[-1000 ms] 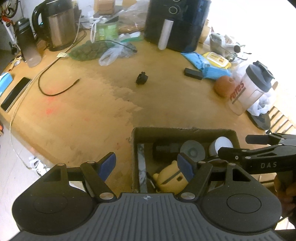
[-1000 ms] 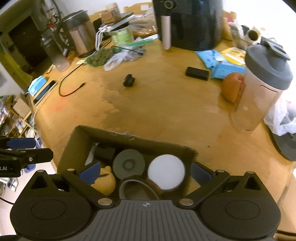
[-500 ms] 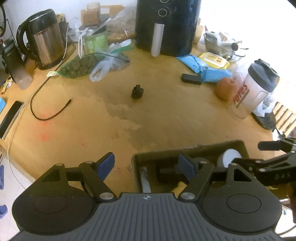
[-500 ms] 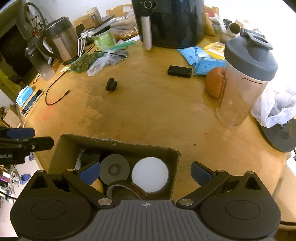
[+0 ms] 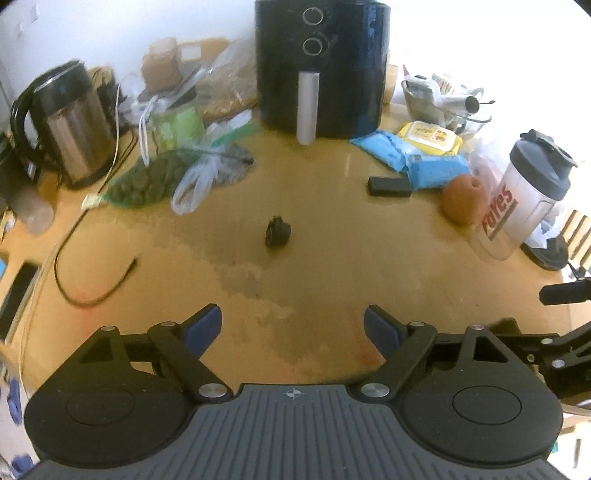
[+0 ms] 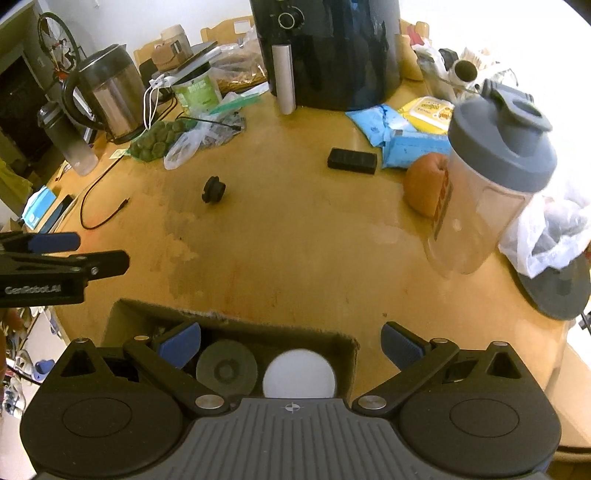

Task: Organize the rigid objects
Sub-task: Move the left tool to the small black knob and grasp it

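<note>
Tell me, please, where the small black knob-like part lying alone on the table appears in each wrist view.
Left wrist view: the small black part lies near the picture's middle, on bare table ahead of the gap between the fingers.
Right wrist view: it sits left of centre in the upper half, beyond the cardboard box.
Shared landmark: the black air fryer stands behind it in both.

A round wooden table [image 6: 295, 236] with a worn, blotchy patch in its finish fills most of both views. Behind it stands a plain white wall [image 5: 110, 26]. Strong daylight floods in from the right, washing that side out to white. At the far left of the right wrist view a bicycle wheel [image 6: 55, 40] leans by a dark opening, and a pale floor [image 6: 40, 343] shows below the table's edge.
</note>
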Available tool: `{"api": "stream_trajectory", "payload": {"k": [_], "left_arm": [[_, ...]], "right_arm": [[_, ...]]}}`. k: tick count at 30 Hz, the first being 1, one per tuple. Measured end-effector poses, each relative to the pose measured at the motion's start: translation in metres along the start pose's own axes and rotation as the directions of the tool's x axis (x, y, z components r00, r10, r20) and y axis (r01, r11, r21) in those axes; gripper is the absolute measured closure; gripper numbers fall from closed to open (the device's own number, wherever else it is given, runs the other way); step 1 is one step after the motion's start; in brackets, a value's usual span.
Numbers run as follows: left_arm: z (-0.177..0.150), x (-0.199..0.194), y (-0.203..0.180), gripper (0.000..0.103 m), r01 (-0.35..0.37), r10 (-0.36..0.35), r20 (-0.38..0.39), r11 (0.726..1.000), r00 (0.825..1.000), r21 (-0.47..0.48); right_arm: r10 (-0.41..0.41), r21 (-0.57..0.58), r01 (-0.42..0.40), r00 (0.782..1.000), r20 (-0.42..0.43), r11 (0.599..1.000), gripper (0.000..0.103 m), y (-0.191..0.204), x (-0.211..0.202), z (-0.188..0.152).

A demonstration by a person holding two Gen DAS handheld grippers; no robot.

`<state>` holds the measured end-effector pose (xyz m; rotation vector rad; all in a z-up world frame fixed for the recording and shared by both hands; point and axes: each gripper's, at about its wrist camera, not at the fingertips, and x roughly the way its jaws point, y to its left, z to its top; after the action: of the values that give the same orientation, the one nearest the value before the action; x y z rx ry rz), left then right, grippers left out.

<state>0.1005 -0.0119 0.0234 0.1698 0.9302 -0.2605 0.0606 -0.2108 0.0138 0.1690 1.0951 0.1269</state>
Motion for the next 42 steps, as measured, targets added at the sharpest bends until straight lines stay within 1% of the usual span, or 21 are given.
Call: {"api": "stream_trajectory", "payload": {"k": [6,12,16,21,27,30,34,35,38,42], "left_arm": [[0.023,0.017,0.002,0.019,-0.011,0.01,0.03,0.999,0.999,0.042],[0.041,0.045,0.004,0.019,-0.036,0.034,0.028,0.997,0.999,0.066],[0.045,0.062,0.001,0.019,-0.045,0.043,0.022,0.995,0.999,0.095],[0.044,0.079,-0.004,0.019,-0.053,0.051,0.024,0.992,0.998,0.117],[0.04,0.101,-0.007,0.021,-0.089,0.084,0.038,0.986,0.996,0.14],[0.038,0.112,-0.007,0.025,-0.111,0.106,0.041,0.982,0.994,0.152],[0.039,0.125,-0.008,0.026,-0.136,0.131,0.04,0.977,0.991,0.161],[0.04,0.128,-0.008,0.03,-0.143,0.138,0.042,0.976,0.99,0.167],[0.041,0.14,-0.01,0.035,-0.162,0.156,0.045,0.965,0.987,0.206],[0.041,0.156,-0.012,0.039,-0.166,0.163,0.029,0.957,0.986,0.24]], "right_arm": [[-0.008,-0.024,0.008,1.0,0.027,1.0,0.0,0.006,0.0,0.021],[-0.017,-0.027,0.018,0.999,0.049,0.999,0.0,0.005,-0.003,0.041],[-0.033,-0.023,0.034,0.997,0.063,0.999,0.0,0.001,-0.005,0.047],[-0.038,0.022,0.037,0.998,0.052,0.999,0.0,-0.009,-0.005,0.041],[-0.04,0.084,0.035,0.998,0.048,0.996,0.0,-0.017,-0.005,0.033],[-0.033,0.102,0.029,0.999,0.038,0.994,0.0,-0.017,-0.003,0.028],[-0.032,0.116,0.029,0.999,0.023,0.993,0.0,-0.017,-0.002,0.021],[-0.034,0.12,0.032,0.999,0.02,0.992,0.0,-0.018,-0.002,0.019],[-0.044,0.135,0.042,0.999,0.012,0.99,0.0,-0.02,-0.001,0.016],[-0.049,0.153,0.047,0.999,0.01,0.987,0.0,-0.023,-0.002,0.013]]}}
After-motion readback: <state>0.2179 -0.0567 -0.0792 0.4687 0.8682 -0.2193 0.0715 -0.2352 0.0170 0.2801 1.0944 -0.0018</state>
